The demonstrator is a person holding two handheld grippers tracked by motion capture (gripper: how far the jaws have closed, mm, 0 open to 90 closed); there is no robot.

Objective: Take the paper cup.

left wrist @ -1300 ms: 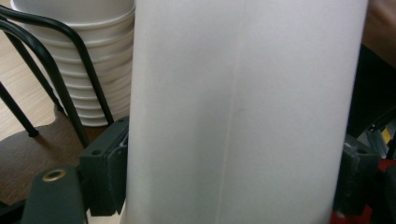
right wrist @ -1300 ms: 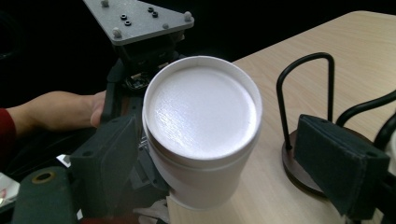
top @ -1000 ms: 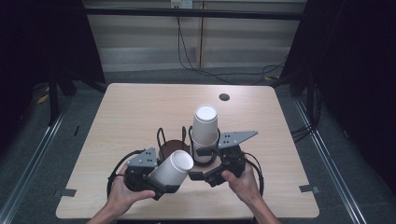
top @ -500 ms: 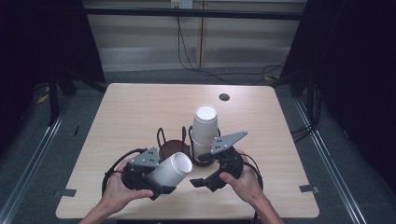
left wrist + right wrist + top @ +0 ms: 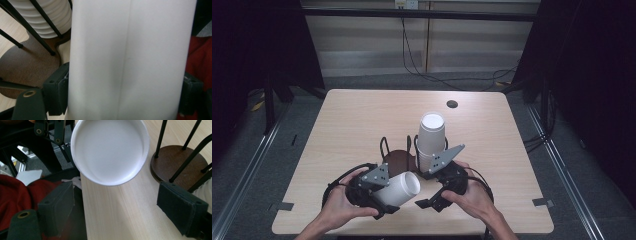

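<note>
The left tool (image 5: 384, 197) clamps a white cup (image 5: 399, 189) lying sideways, mouth aimed at the right tool (image 5: 432, 197), whose jaws gape empty. Just beyond on the counter (image 5: 362, 120), a wire rack (image 5: 399, 157) holds a stack of cups (image 5: 431, 140).

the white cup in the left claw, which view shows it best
The high view: the white cup shows whole, lying on its side in the left claw. The left gripper view gives a close stretch of its wall; the right gripper view looks at its round end.
</note>
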